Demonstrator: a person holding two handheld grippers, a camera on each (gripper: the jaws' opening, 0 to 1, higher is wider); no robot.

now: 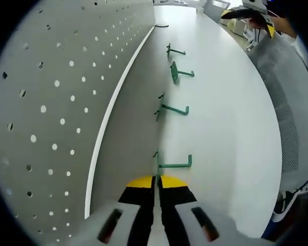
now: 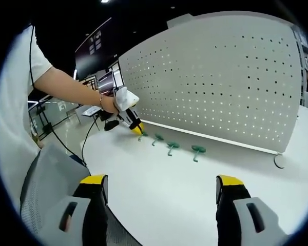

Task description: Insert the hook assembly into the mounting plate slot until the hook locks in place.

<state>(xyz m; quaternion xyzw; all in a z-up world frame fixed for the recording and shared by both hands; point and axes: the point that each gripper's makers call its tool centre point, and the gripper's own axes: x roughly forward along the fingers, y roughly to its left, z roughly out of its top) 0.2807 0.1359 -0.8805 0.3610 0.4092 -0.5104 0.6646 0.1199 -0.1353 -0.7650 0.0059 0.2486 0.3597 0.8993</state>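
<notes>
Left gripper (image 1: 157,185) is closed, empty, its tips just beside the nearest green hook (image 1: 173,164) at 12 o'clock; right gripper (image 2: 159,187) wide open before the pegboard (image 2: 220,77)

Matt white surfaces, glossy green hooks

The perforated pegboard (image 2: 215,82) is looking like matt painted metal; the smooth table (image 1: 220,102) is showing faint sheen under green coated hooks (image 1: 174,165).
</notes>
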